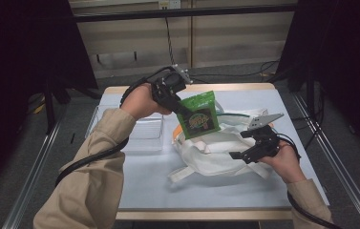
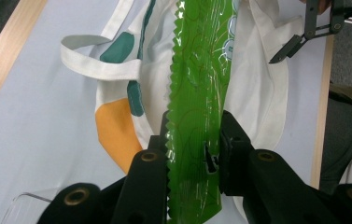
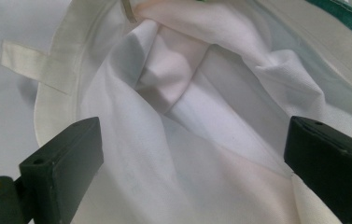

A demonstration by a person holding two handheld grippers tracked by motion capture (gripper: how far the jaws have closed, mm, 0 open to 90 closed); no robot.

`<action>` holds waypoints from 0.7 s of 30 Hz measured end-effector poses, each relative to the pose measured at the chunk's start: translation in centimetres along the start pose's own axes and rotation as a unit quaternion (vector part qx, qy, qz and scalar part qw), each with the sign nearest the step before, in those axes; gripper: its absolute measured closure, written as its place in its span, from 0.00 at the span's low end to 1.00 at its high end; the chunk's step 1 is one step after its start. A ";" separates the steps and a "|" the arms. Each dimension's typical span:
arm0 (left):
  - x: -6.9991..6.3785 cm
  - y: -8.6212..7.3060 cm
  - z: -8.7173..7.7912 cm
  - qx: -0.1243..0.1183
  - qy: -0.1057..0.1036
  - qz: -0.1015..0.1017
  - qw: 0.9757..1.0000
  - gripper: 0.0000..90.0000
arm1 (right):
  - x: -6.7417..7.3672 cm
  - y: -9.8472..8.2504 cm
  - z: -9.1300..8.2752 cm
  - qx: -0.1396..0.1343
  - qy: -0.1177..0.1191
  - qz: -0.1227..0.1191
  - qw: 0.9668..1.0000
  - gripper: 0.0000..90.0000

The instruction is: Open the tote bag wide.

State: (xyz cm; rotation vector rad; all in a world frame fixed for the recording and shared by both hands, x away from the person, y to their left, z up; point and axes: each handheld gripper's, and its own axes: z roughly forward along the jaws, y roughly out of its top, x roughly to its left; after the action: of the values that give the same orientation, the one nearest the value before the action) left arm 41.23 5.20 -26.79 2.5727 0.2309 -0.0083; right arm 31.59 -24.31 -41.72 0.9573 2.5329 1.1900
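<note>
Above the white bag (image 1: pixel 216 152), left gripper (image 1: pixel 180 107) clamps the green pouch (image 1: pixel 199 114); right gripper (image 1: pixel 244 145) seemingly gapes empty.

One green snack pouch (image 1: pixel 197 114) is counted, and one white cloth bag (image 1: pixel 216 152) with coloured patches. On that bag two fabric handles are seen, one (image 2: pixel 100 66) at its printed side and one (image 1: pixel 183 172) at the near edge. One clear plastic tray (image 1: pixel 144 131) is counted on the table (image 1: pixel 177 191). Two grippers are counted, a left gripper (image 1: pixel 183 109) and a right gripper (image 1: pixel 244 143), and two beige sleeves.
</note>
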 end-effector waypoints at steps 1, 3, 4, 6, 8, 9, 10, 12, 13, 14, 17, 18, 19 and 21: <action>-0.1 -0.1 0.0 -0.004 -0.002 -0.010 1.000 0.84 | 0.1 0.0 0.0 0.002 -0.002 0.001 1.000 0.04; 0.0 -0.3 -0.2 -0.002 -0.002 -0.007 1.000 0.84 | 0.1 0.1 0.1 0.001 -0.001 -0.001 1.000 0.05; 0.0 -0.4 -0.3 -0.002 -0.002 -0.007 1.000 0.84 | 0.1 0.1 0.1 0.002 0.002 -0.003 1.000 0.05; 0.0 -0.7 -0.6 -0.005 -0.001 -0.014 1.000 0.84 | 0.1 0.1 0.2 0.004 0.002 -0.001 1.000 0.04; 0.2 -0.9 -0.9 -0.002 -0.002 -0.014 1.000 0.84 | 0.1 0.1 0.3 0.004 0.003 0.000 1.000 0.05; 0.2 -1.0 -1.1 0.000 -0.003 -0.012 1.000 0.84 | 0.1 0.1 0.3 0.004 0.005 -0.001 1.000 0.04; 0.3 -1.1 -1.3 0.002 -0.001 -0.010 1.000 0.84 | 0.0 0.1 0.3 0.001 0.007 -0.003 1.000 0.05; 0.4 -1.2 -1.7 0.000 -0.004 -0.009 1.000 0.84 | 0.0 0.2 0.2 -0.002 0.015 -0.002 1.000 0.05; 0.5 -1.3 -1.9 0.000 -0.003 -0.010 1.000 0.84 | 0.0 0.2 0.2 -0.001 0.011 -0.002 1.000 0.05; 0.6 -1.3 -2.1 -0.001 -0.004 -0.010 1.000 0.84 | -0.1 0.2 0.2 -0.002 0.009 -0.003 1.000 0.05; 0.8 -1.4 -2.7 0.000 -0.003 -0.015 1.000 0.84 | -0.2 0.3 0.0 -0.005 0.008 -0.002 1.000 0.05; 0.9 -1.4 -2.9 0.000 -0.002 -0.014 1.000 0.84 | -0.2 0.3 0.0 -0.004 0.006 -0.002 1.000 0.05; 0.9 -1.5 -3.1 0.000 -0.002 -0.014 1.000 0.84 | -0.2 0.4 0.0 -0.006 0.009 -0.003 1.000 0.05; 1.1 -1.6 -3.3 0.002 -0.003 -0.015 1.000 0.84 | -0.3 0.3 0.0 -0.006 0.008 -0.003 1.000 0.05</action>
State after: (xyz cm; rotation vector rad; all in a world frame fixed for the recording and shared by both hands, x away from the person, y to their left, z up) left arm 41.86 8.48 -24.87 2.5721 0.2665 -0.0260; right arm 31.94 -24.33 -41.47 0.9412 2.5353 1.2143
